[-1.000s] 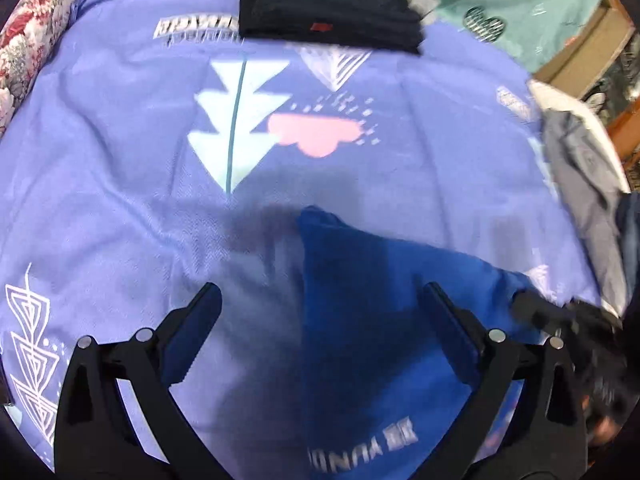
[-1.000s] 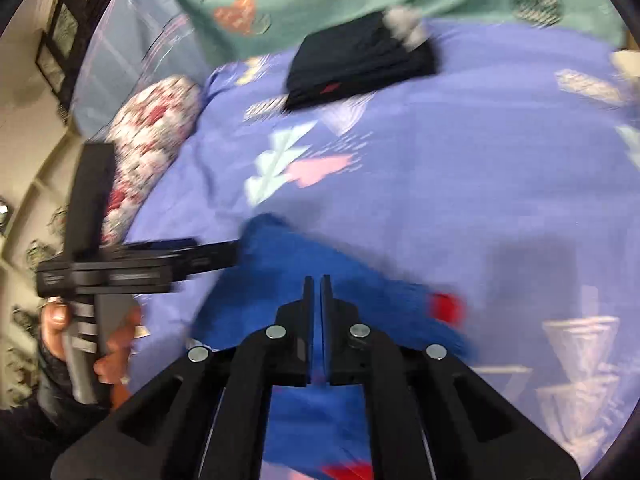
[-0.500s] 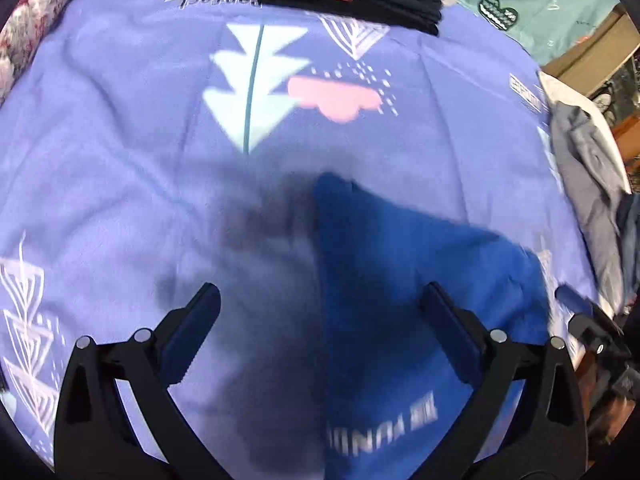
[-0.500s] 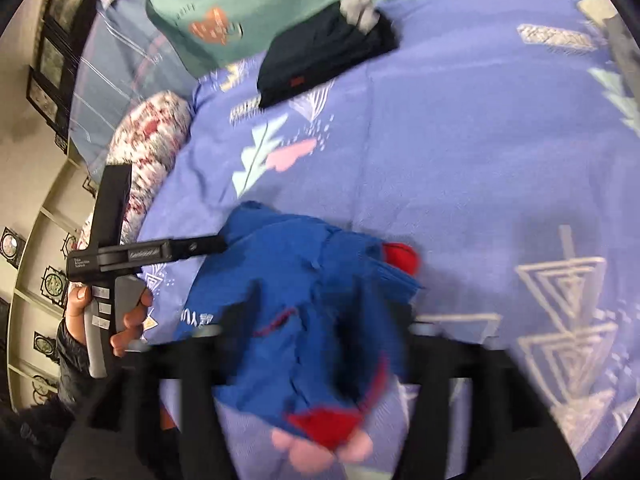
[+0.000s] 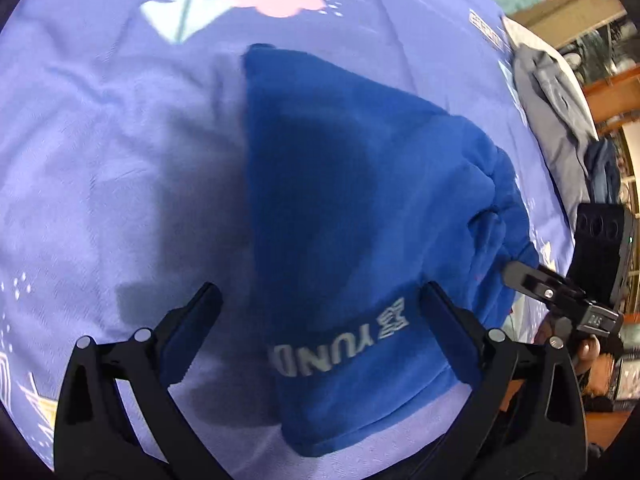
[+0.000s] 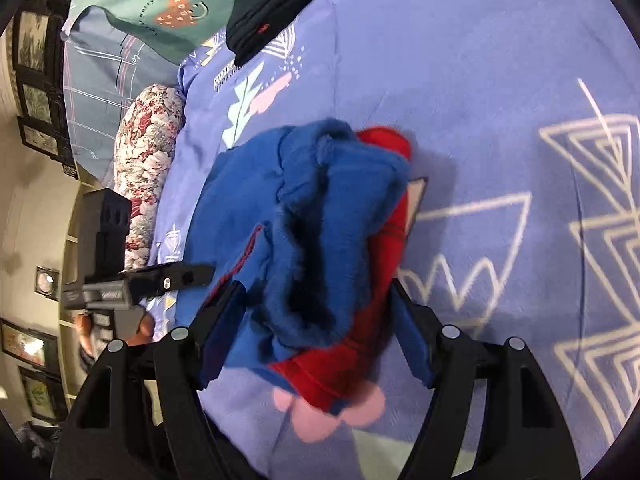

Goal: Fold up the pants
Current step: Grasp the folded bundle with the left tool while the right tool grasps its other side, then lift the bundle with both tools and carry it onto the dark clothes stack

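The blue fleece pants (image 5: 352, 200) lie folded on the purple patterned bedsheet (image 5: 100, 120), white lettering on the near band. My left gripper (image 5: 320, 320) hovers open over their near end; its right finger sits above the cloth and its left finger above bare sheet. In the right wrist view the pants (image 6: 304, 216) are a bunched blue heap with red trim along one side. My right gripper (image 6: 318, 320) stands open with the heap's near end between its fingers, pads apart from the cloth. Each gripper shows in the other's view: the right gripper (image 5: 560, 292), the left gripper (image 6: 160, 280).
A folded stack of black clothes (image 6: 276, 12) lies at the far end of the bed. A floral pillow (image 6: 148, 168) and a green blanket (image 6: 160, 0) lie along the left. Grey garments (image 5: 560, 92) are piled at the bed's right edge.
My right gripper went from shut on the blue cloth to wide open, and the pants dropped into a heap. Both grippers came lower and closer to the pants.
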Demonstrator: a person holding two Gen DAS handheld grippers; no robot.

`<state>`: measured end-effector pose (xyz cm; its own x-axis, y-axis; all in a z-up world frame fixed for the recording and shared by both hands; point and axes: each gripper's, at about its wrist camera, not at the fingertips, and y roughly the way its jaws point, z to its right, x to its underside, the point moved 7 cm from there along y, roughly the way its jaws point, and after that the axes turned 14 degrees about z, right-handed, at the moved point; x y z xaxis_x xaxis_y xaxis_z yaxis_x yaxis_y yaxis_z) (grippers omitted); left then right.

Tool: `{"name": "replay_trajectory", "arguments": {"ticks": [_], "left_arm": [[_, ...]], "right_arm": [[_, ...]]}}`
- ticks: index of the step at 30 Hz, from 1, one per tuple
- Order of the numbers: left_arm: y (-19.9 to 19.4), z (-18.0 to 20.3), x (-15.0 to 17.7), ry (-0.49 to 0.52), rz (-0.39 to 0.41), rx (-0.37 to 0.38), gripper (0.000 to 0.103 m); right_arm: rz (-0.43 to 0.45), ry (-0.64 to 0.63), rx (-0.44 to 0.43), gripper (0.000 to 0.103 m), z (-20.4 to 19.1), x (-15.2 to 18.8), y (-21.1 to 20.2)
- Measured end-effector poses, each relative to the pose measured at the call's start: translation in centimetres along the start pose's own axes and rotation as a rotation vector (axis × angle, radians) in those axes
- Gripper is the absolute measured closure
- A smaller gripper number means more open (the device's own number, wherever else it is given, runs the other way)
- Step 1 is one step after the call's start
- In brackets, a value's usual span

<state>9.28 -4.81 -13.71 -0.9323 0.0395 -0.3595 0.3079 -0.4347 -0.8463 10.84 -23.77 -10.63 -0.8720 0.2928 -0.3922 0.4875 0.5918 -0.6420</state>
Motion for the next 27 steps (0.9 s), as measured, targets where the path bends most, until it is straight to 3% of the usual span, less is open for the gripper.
{"name": "replay_trajectory", "arguments": {"ticks": [1,4,8,9,12,15,20,24,27], "left_arm": [[0.2,0.3,-0.2,-0.002,-0.003,0.014,0.004],[0.7,1.4,-0.6,0.025,0.002,0.031,0.024],[1.2,2.0,-1.0,0.056,0.026,0.012,0.032],[1.2,2.0,-1.0,0.052,0.028,0.014,0.033],[1.1,1.6,-1.1,0.028,0.031,0.037,0.036],[1.1,1.7,-1.1,0.030,0.037,0.036,0.038],[-0.1,2.7,-1.8,0.012,0.064,0.046,0.058],[-2.4,3.8,-3.9,0.031,0.111,0.071,0.060],[-5.2,4.5,-8.1,0.060,0.203,0.065,0.060]], "right_arm": [[0.005,-0.003,0.007,0.029,-0.1,-0.1,0.2],[0.018,0.014,0.009,0.029,-0.4,-0.4,0.9],[0.034,0.000,0.024,0.030,-0.7,-0.5,1.5],[0.040,0.009,0.022,0.033,-0.5,-0.5,1.6],[0.042,-0.021,0.077,0.055,0.2,-0.5,1.4],[0.034,-0.048,0.099,0.058,0.3,-0.4,1.3],[0.079,-0.091,0.077,0.066,-1.0,-0.9,0.6],[0.118,-0.166,0.038,0.067,-3.5,-3.0,-0.5],[0.165,-0.264,0.036,0.067,-6.3,-7.3,-0.9]]}}
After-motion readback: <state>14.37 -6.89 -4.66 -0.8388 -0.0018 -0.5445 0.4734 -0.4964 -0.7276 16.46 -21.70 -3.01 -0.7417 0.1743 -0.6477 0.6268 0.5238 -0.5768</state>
